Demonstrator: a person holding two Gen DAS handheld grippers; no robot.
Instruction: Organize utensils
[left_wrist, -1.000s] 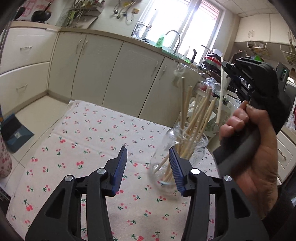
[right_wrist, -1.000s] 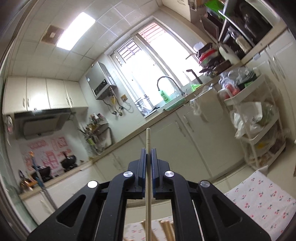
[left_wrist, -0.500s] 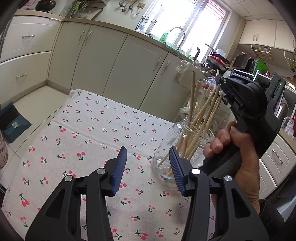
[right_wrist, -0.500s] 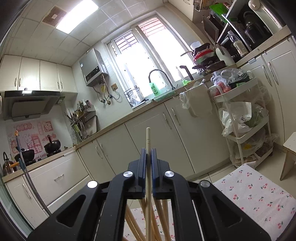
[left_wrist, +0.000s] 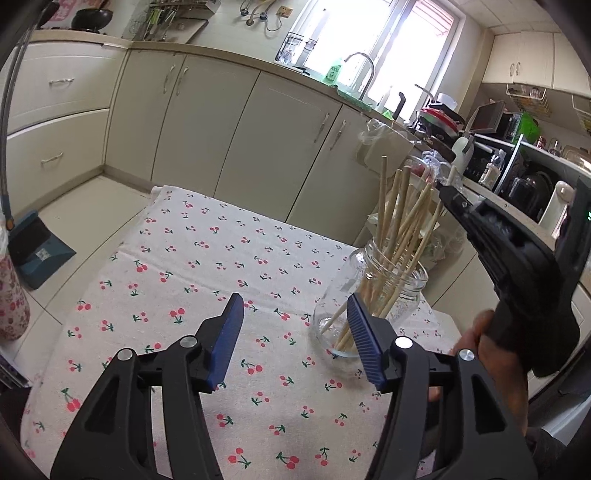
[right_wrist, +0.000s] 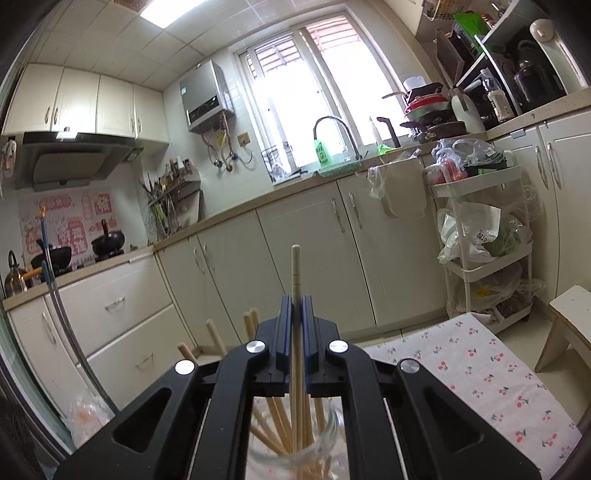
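**A:** What is changing between the earlier panels and the present ones?

**B:** The right gripper (right_wrist: 295, 325) is descending over the glass jar (left_wrist: 369, 291). A second ago its view was showing mostly ceiling and window, with only a few stick tips at the bottom edge; now the jar mouth (right_wrist: 295, 454) is sitting directly beneath the jaws, and the bundle of chopsticks (left_wrist: 399, 236) is rising around them.

**B:** Its jaws are staying clamped on a single chopstick (right_wrist: 295, 273), held upright, with its lower part running down into the jar among the others.

**A:** And the left gripper (left_wrist: 295, 339)?

**B:** Its jaws are opening at this moment, wider than in the earlier panels, with nothing between the blue pads (left_wrist: 227, 339). It is hovering above the cherry-print tablecloth (left_wrist: 177, 258), just beside the jar, whose base is showing partly behind the right-hand pad.

**A:** Where is the task's thing standing?

**B:** The jar is standing upright near the far right corner of the cloth, holding the chopsticks already collected; they are leaning fanned against the rim. The hand (left_wrist: 491, 354) carrying the right gripper is showing below it in the left view.

**A:** What is this implying for the task?

**B:** Probably that the insertion is nearly finished: the stick appears to be far enough in for release. No loose utensils are showing on the visible cloth, so this may be among the last.
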